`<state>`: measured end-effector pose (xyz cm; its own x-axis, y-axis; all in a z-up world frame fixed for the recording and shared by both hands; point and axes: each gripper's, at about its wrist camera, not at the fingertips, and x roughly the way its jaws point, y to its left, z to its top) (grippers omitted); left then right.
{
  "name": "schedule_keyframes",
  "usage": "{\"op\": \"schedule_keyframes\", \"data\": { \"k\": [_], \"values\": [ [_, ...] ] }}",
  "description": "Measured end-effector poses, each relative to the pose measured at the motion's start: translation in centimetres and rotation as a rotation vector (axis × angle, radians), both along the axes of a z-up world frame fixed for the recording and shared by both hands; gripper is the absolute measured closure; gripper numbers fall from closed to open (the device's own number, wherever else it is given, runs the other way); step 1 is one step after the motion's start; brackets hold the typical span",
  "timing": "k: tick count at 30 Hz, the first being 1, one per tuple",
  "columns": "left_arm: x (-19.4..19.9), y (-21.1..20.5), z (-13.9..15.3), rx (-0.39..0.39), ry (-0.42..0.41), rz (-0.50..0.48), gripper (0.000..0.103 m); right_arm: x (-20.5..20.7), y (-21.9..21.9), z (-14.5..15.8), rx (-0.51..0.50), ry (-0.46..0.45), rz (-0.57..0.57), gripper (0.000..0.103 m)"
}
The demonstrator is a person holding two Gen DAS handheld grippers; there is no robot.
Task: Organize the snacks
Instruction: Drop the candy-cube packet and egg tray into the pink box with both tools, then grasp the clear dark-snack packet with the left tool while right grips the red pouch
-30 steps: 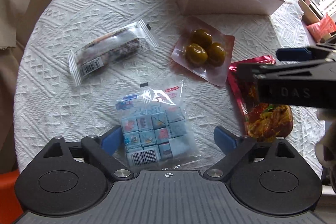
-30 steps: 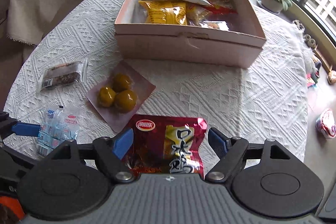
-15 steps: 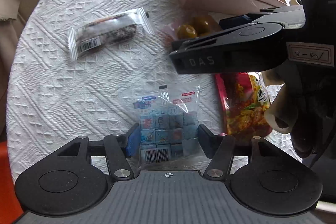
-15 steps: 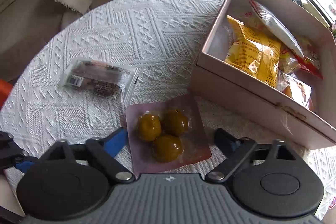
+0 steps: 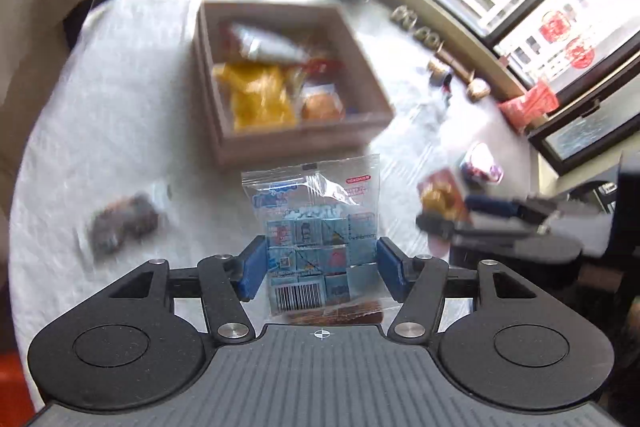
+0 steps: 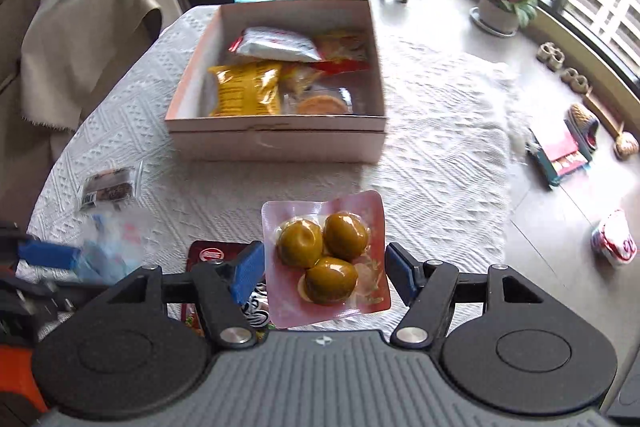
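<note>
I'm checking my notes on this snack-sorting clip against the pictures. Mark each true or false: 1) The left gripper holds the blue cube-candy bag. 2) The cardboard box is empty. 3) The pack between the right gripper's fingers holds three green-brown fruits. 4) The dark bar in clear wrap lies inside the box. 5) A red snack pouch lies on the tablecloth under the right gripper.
1) True: the left gripper clamps the blue cube-candy bag.
2) False: the cardboard box already holds several snacks, among them a yellow bag.
3) True: the fruit pack sits between the right gripper fingers, whose jaws are closing.
4) False: the dark bar lies on the tablecloth, left of the box.
5) True: the red pouch shows beneath it.
</note>
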<state>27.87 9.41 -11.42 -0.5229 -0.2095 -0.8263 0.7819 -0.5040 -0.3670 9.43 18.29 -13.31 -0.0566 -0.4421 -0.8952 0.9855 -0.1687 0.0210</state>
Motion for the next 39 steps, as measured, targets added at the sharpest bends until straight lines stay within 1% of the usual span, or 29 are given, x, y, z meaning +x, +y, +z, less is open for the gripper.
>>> {"op": "schedule_keyframes", "data": {
  "k": [2,4,5,6,7,8,9,10,11,13,14,15,17,19,21,24,25,26,28,30,31,32,33,34,36,39],
  "values": [
    [-2.4,-2.0,3.7,-0.11,0.065,-0.017,0.039,-1.5,1.3,1.5,-0.025,0.006,-0.054,0.037],
    [-4.4,-4.4,5.9,-0.178,0.135,-0.027,0.038,-2.4,2.0,2.6,-0.049,0.009,-0.092,0.037],
    [-5.4,-5.9,5.9,-0.194,0.157,-0.025,0.037,-2.8,2.3,3.1,-0.063,0.006,-0.105,0.037],
    [-6.3,-7.5,5.2,-0.194,0.167,-0.027,0.036,-3.2,2.5,3.7,-0.081,0.003,-0.116,0.036],
    [-7.5,-9.4,3.4,-0.165,0.154,-0.034,0.037,-3.3,2.5,4.1,-0.093,0.005,-0.12,0.036],
    [-8.4,-11.0,1.5,-0.126,0.13,-0.021,0.04,-3.5,2.5,4.6,-0.108,0.014,-0.122,0.036],
    [-8.6,-11.9,0.1,-0.111,0.117,0.005,0.042,-3.5,2.4,4.8,-0.119,0.026,-0.123,0.036],
    [-8.3,-12.3,-0.4,-0.104,0.138,0.022,0.042,-3.4,2.3,5.1,-0.126,0.037,-0.124,0.036],
    [-7.6,-12.2,-0.5,-0.097,0.177,0.037,0.042,-3.5,2.2,5.2,-0.132,0.043,-0.122,0.036],
    [-5.5,-11.7,0.0,-0.093,0.249,0.075,0.042,-3.4,2.0,5.4,-0.146,0.049,-0.117,0.035],
    [-4.3,-11.3,0.1,-0.09,0.262,0.099,0.042,-3.4,1.9,5.4,-0.15,0.049,-0.114,0.035],
    [-3.4,-11.0,0.0,-0.082,0.256,0.117,0.042,-3.4,1.8,5.4,-0.15,0.047,-0.114,0.035],
    [-0.8,-9.8,-0.5,-0.059,0.194,0.132,0.042,-3.3,1.3,5.5,-0.155,0.036,-0.115,0.035],
    [1.1,-8.4,-1.6,-0.048,0.129,0.113,0.042,-2.8,0.0,6.3,-0.192,0.021,-0.102,0.035],
    [2.7,-6.8,-2.8,-0.034,0.058,0.078,0.042,-2.1,-2.5,7.9,-0.252,0.01,-0.078,0.034],
    [5.2,-4.8,-4.8,-0.021,-0.064,0.023,0.042,-1.6,-7.3,10.1,-0.348,-0.009,-0.073,0.017],
    [5.8,-4.3,-5.3,-0.021,-0.091,0.014,0.042,-1.4,-9.3,10.2,-0.349,-0.002,-0.072,0.015],
    [6.5,-4.1,-5.8,-0.014,-0.102,0.009,0.042,-1.3,-10.9,9.8,-0.328,0.009,-0.075,0.015],
    [8.0,-4.1,-6.6,0.025,-0.076,0.03,0.042,-1.3,-12.3,8.5,-0.272,0.002,-0.087,0.015],
    [9.7,-5.1,-7.2,0.076,-0.01,0.114,0.042,-1.1,-11.6,6.6,-0.222,-0.056,-0.071,0.015],
    [10.5,-5.8,-7.6,0.093,0.012,0.177,0.042,-0.7,-10.9,5.5,-0.189,-0.074,-0.058,0.015],
    [11.1,-6.3,-7.8,0.089,0.009,0.222,0.042,0.0,-9.8,4.0,-0.144,-0.081,-0.04,0.015],
    [11.2,-6.9,-7.8,0.066,-0.014,0.238,0.042,0.8,-8.7,2.6,-0.1,-0.073,-0.023,0.015],
    [10.9,-7.4,-7.9,0.035,-0.044,0.226,0.042,1.7,-7.6,1.1,-0.056,-0.061,-0.006,0.015],
    [9.6,-8.2,-8.4,-0.001,-0.1,0.142,0.042,3.2,-5.6,-1.6,0.029,-0.053,0.016,0.015],
    [6.8,-9.2,-10.0,0.009,-0.194,-0.07,0.041,5.1,-3.3,-4.6,0.124,-0.078,0.041,0.015]
  ]
}}
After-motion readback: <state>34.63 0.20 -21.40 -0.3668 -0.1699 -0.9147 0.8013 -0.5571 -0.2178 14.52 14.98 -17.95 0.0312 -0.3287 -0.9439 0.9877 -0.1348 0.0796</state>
